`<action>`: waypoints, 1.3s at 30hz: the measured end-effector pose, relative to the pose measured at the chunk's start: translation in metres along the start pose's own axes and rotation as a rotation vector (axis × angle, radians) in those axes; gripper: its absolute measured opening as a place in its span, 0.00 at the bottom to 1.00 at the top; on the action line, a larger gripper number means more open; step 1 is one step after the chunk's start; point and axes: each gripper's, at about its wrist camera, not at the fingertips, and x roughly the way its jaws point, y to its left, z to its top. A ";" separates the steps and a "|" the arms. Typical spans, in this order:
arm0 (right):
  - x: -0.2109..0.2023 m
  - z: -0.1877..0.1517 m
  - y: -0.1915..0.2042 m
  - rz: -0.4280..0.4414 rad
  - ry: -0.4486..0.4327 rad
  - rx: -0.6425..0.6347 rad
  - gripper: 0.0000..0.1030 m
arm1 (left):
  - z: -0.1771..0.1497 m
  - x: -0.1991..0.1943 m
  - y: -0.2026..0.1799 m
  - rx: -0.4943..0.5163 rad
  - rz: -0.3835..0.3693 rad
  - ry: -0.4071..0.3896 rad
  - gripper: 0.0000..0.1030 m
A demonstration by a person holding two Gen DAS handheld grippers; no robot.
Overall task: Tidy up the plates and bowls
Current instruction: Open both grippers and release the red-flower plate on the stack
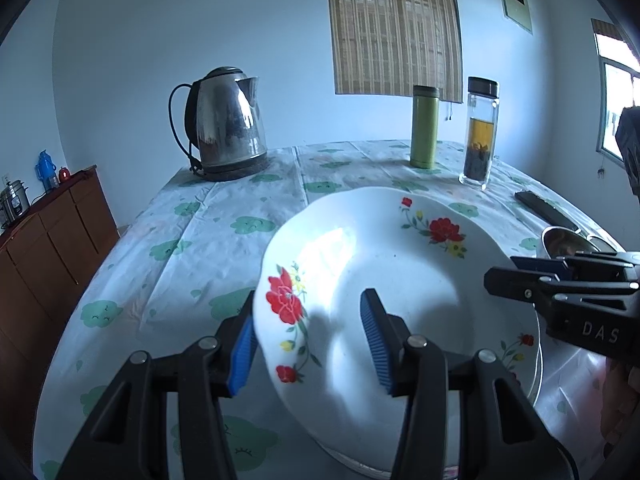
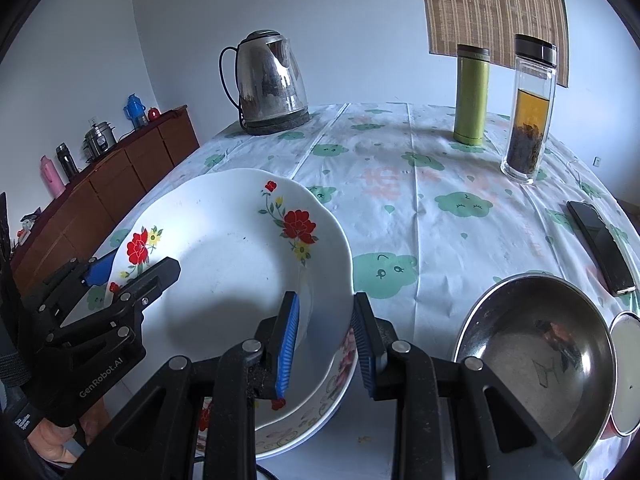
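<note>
Plate (image 1: 372,276) white, scalloped, with red flowers.

I count two grippers: the left gripper (image 1: 310,344) and the right gripper (image 2: 326,346). I see one flowered plate (image 2: 224,240), one metal bowl (image 2: 536,364), one kettle (image 2: 272,80), one green flask (image 2: 472,96), one glass bottle (image 2: 530,108) and one phone (image 2: 600,246).

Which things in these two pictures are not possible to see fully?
- Lower dish, right wrist view: the flowered plate covers its inside.
- Small metal bowl, right wrist view: cut by the edge.
- Steel bowl, left wrist view: the right gripper hides most.
</note>
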 end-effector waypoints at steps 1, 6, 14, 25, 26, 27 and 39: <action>0.000 0.000 0.000 -0.002 0.000 0.000 0.29 | 0.000 0.000 0.000 0.002 0.000 0.001 0.47; 0.001 -0.001 0.000 -0.010 0.006 -0.004 0.29 | 0.000 0.002 -0.001 0.006 -0.001 0.012 0.47; 0.005 -0.002 0.000 -0.020 0.026 -0.013 0.29 | -0.001 0.003 -0.002 0.007 -0.002 0.019 0.47; 0.005 -0.005 0.003 -0.046 0.032 -0.043 0.29 | -0.001 0.007 -0.006 0.028 0.003 0.042 0.47; 0.005 -0.005 0.003 -0.045 0.033 -0.045 0.29 | -0.001 0.008 -0.005 0.028 0.003 0.048 0.47; 0.005 -0.005 0.004 -0.047 0.034 -0.049 0.29 | -0.002 0.008 -0.005 0.027 0.002 0.051 0.47; 0.007 -0.008 0.007 -0.071 0.052 -0.078 0.29 | -0.002 0.015 -0.007 0.031 -0.007 0.092 0.47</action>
